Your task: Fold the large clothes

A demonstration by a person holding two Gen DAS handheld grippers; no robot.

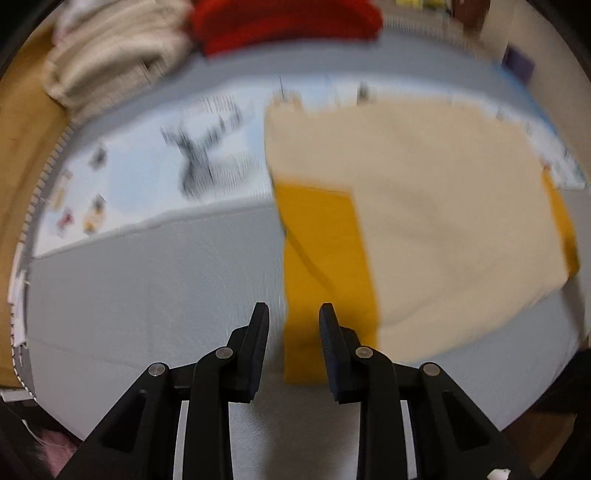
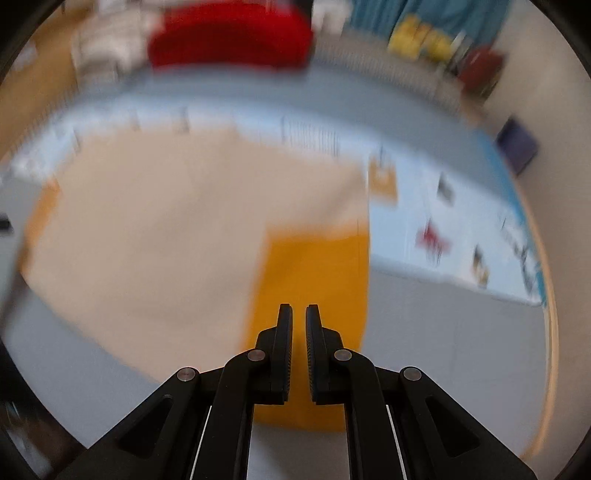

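Observation:
A large cream garment [image 1: 436, 221] with mustard-yellow sleeves lies spread on the grey bed surface [image 1: 147, 295]. One yellow sleeve [image 1: 325, 266] runs toward the camera under my left gripper [image 1: 294, 314], which is open and empty just above its near end. In the right wrist view the same cream garment [image 2: 159, 229] fills the left, and its other yellow sleeve [image 2: 317, 295] lies under my right gripper [image 2: 299, 314], whose jaws stand nearly closed with a thin gap and hold nothing. Both views are motion-blurred.
A pale blue printed sheet [image 1: 155, 177] lies under the garment's far side and also shows in the right wrist view [image 2: 461, 229]. A red folded garment [image 1: 288, 26] and a cream stack [image 1: 114, 55] sit at the back. A wooden floor [image 1: 22, 147] lies left.

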